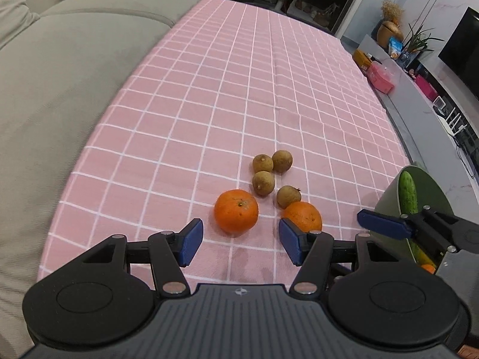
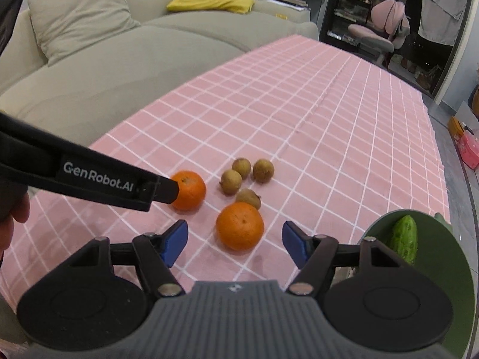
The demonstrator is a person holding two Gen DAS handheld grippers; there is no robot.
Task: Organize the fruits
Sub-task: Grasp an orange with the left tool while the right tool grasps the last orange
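Note:
Two oranges and several brown longans [image 1: 263, 183] lie together on the pink checked tablecloth [image 1: 239, 89]. My left gripper [image 1: 241, 243] is open, and the left orange [image 1: 236, 211] sits just ahead of the gap between its blue pads, untouched. The second orange [image 1: 304, 217] is partly hidden behind its right pad. My right gripper [image 2: 235, 243] is open too, with that second orange [image 2: 240, 226] just beyond its fingertips. In the right wrist view, one black finger [image 2: 161, 190] of the left gripper covers part of the other orange [image 2: 190, 190], and the longans [image 2: 231, 182] lie behind.
A green bowl [image 2: 443, 257] holding a cucumber [image 2: 404, 237] stands at the table's right edge, close to the right gripper; in the left wrist view the bowl [image 1: 434, 191] shows beside that gripper's blue pad [image 1: 383, 224]. A beige sofa [image 1: 60, 104] runs along the left.

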